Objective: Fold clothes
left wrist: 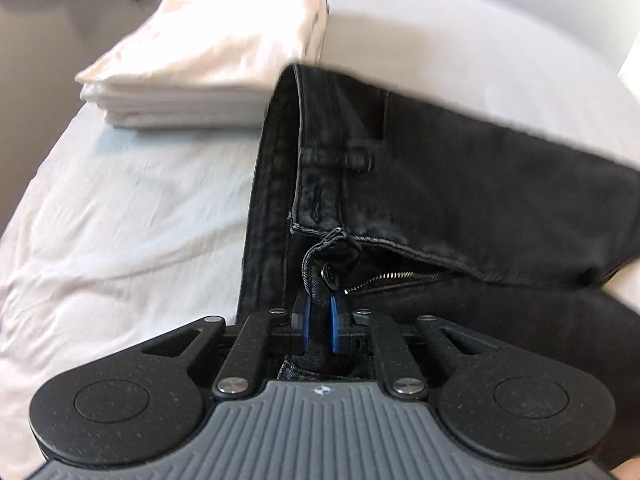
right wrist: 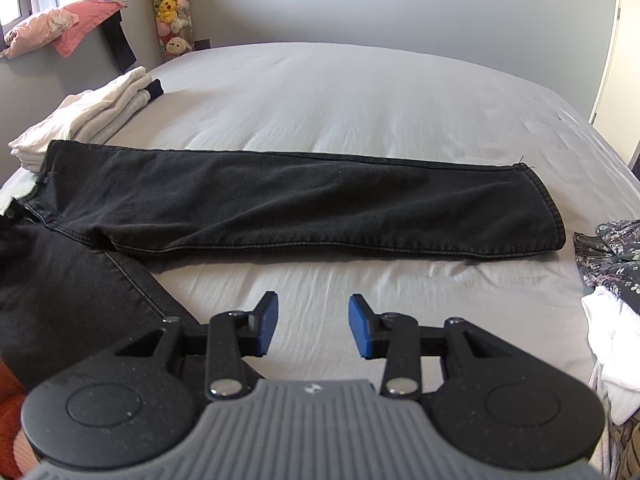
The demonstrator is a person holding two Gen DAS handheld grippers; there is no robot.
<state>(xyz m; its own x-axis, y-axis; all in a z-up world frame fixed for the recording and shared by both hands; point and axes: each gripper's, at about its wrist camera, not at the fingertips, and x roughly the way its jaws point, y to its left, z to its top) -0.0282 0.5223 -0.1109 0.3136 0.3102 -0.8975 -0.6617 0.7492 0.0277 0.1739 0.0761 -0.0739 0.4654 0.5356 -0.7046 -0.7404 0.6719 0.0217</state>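
Grey sheet [right wrist: 360, 92] all across the bed, wall behind, and the black jeans [right wrist: 280, 208] are laid out on it, one leg stretched flat towards the right, the other running back under my tools. My left gripper [left wrist: 319, 326] has its blue pads pinched together on the waistband right at the fly, button [left wrist: 331, 273] and open zip [left wrist: 394, 278] just ahead of the tips. My right gripper [right wrist: 313, 326] hangs over bare sheet with its fingers apart, holding nothing. To fold this well, I reckon the right one should take the near leg low down while the left keeps the waist taut, then both carry that half over the flat leg so the seams line up, no twist at the crotch. Watch the stack of folded whites [left wrist: 208, 64]: it sits touching the waist end, easy to drag along. Over on the right edge, a floral garment [right wrist: 612, 256] and a white heap [right wrist: 612, 344] wait, near the hem but apart from it.
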